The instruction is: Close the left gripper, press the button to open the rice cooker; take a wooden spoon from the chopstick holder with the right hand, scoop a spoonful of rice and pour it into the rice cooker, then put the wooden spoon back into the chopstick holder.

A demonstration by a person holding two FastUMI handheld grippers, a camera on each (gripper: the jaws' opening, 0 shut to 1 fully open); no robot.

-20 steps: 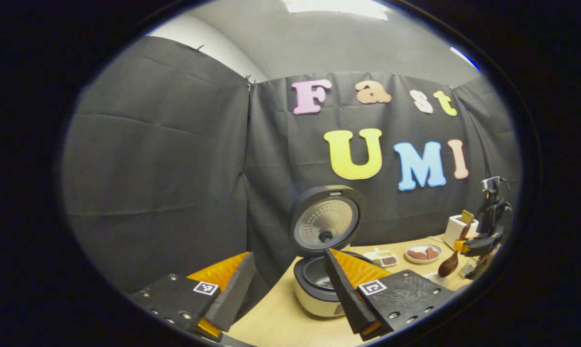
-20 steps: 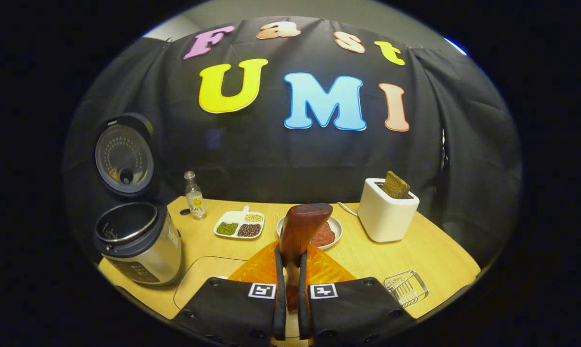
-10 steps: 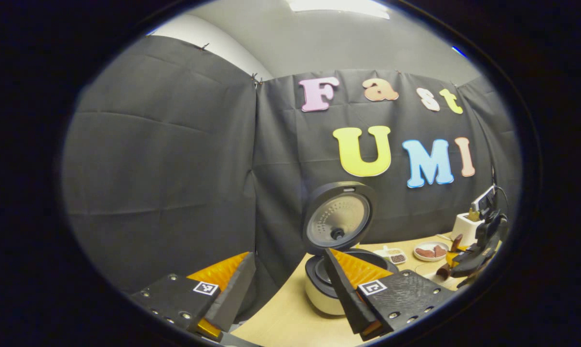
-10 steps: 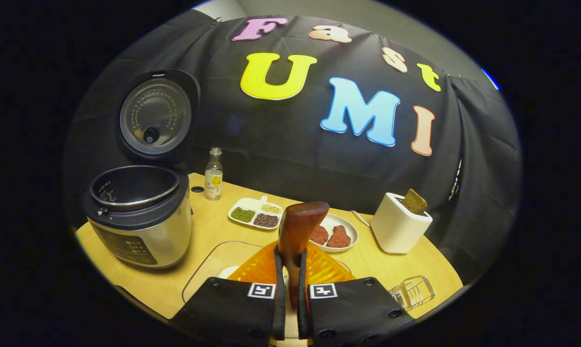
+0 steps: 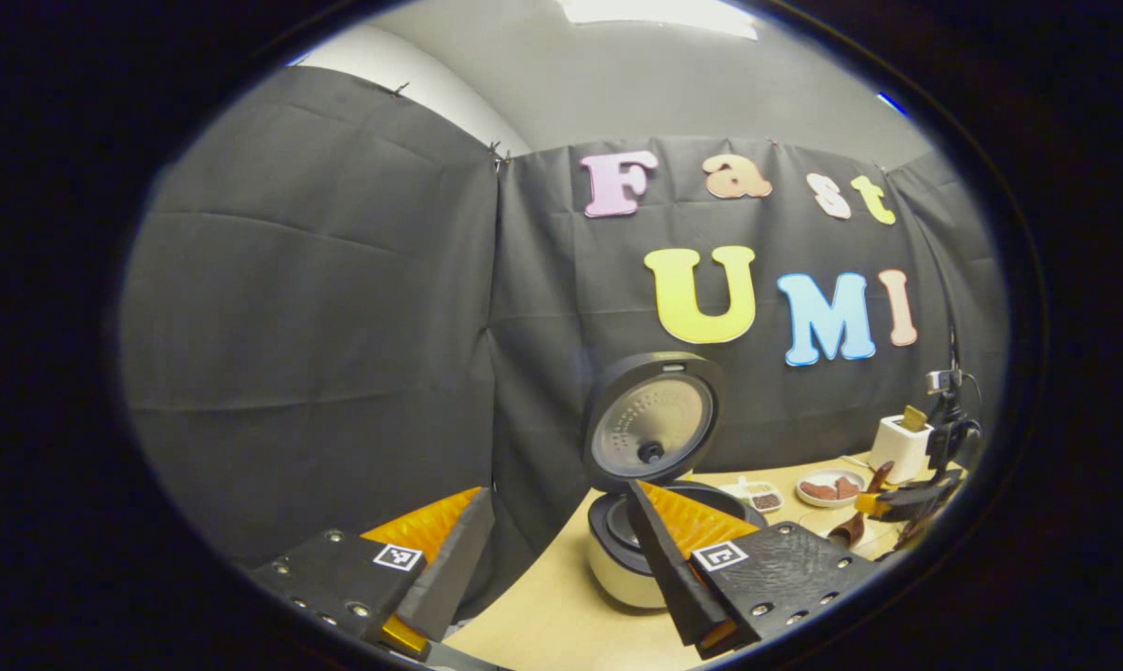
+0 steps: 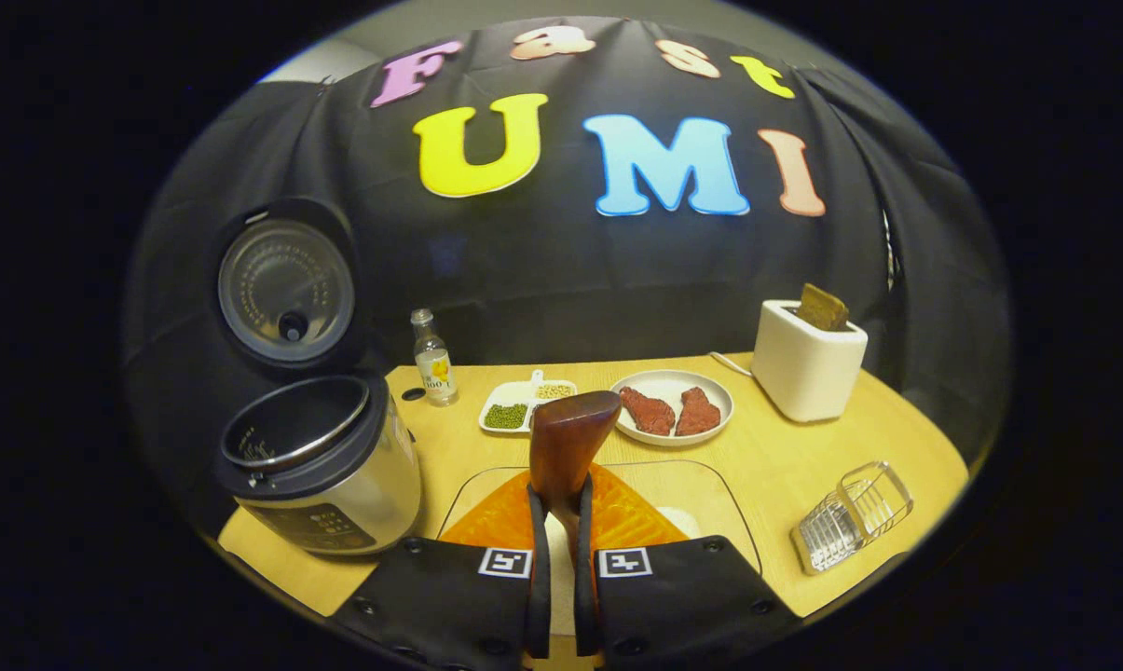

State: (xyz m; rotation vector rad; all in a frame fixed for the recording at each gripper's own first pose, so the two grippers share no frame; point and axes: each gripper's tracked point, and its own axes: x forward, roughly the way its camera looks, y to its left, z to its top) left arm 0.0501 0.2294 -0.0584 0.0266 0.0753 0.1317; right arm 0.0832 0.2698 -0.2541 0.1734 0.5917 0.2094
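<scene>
Wooden spoon (image 6: 566, 443) pinched between my right gripper (image 6: 555, 596) fingers, bowl up, over clear rice tray (image 6: 710, 494). Rice cooker (image 6: 314, 466) open at nine o'clock. Left gripper (image 5: 561, 568) spread, idle. Dip shallow, lift level.

Right gripper (image 6: 557, 508) clamping wooden spoon (image 6: 563, 447), open rice cooker (image 6: 314, 461) at left

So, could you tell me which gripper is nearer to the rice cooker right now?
Left. The left gripper hangs open just before the rice cooker. The right gripper, shut on the wooden spoon, is off to the cooker's right, above the glass container.
</scene>
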